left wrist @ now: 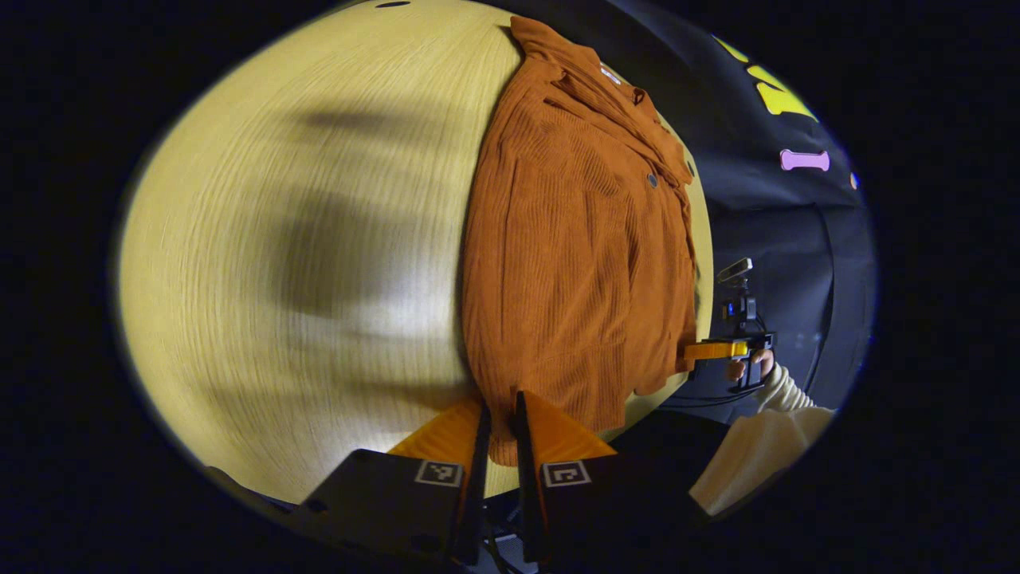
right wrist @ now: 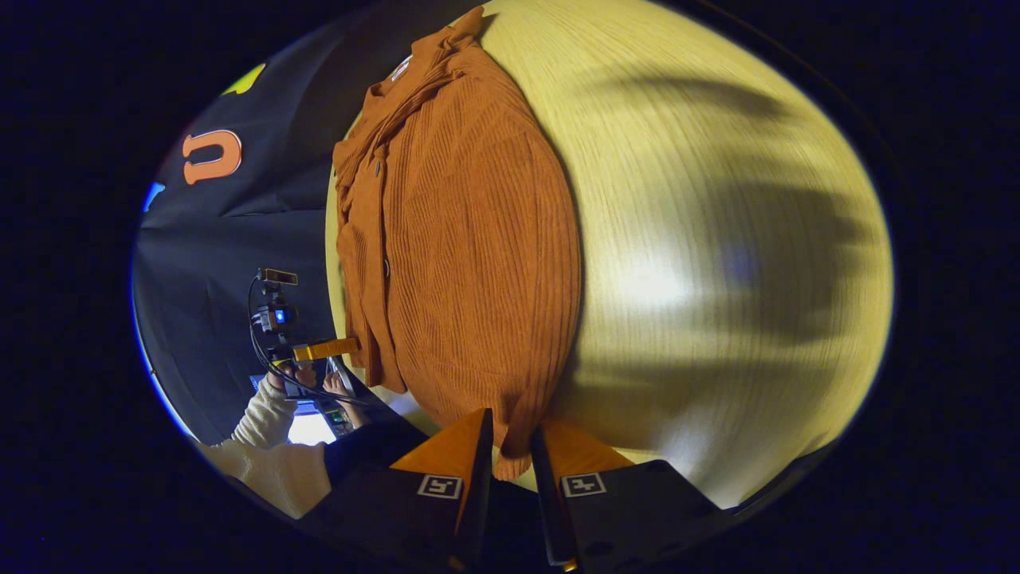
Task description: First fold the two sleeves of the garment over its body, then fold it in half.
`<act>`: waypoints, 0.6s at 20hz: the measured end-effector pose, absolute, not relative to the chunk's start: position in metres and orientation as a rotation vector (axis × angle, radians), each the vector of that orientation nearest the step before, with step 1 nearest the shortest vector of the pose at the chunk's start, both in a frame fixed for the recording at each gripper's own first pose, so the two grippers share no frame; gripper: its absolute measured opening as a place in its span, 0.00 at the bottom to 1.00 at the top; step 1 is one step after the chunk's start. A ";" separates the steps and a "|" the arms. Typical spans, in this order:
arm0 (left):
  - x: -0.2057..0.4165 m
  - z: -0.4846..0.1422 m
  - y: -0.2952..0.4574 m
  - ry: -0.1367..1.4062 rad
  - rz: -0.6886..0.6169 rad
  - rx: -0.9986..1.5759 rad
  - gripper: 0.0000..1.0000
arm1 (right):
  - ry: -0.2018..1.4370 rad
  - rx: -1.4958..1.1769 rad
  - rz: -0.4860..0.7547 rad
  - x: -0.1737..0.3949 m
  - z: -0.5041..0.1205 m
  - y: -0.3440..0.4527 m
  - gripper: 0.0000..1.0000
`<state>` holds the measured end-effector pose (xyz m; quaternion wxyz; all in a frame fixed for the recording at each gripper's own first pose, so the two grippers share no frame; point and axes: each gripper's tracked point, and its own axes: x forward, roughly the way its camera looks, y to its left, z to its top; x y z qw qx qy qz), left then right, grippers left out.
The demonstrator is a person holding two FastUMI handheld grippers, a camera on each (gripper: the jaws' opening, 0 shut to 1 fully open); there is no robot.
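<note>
One garment lay at centre frame in the left gripper view, bare table spreading left of it. Both grippers, left gripper and right gripper, were nearly closed, each pinching its hem edge at bottom centre.

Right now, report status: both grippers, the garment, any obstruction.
Left gripper shut on garment hem. Right gripper shut on opposite hem corner. Sleeves folded in. Table unobstructed.

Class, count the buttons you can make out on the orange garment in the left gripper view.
2. One dark button sits mid-chest on the orange garment; another lies at its right edge, by the collar. Folds may hide more.
</note>
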<state>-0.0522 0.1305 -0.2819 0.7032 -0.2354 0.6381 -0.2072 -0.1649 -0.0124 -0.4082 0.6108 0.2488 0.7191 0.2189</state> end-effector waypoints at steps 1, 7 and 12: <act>-0.050 -0.279 0.132 1.426 -0.438 -0.548 0.15 | 1.658 0.572 0.509 -0.164 -0.408 -0.011 0.30; -0.050 -0.281 0.128 1.431 -0.411 -0.479 0.06 | 1.664 0.575 0.520 -0.165 -0.408 -0.009 0.30; -0.049 -0.284 0.129 1.453 -0.375 -0.365 0.03 | 1.651 0.470 0.501 -0.167 -0.414 -0.014 0.08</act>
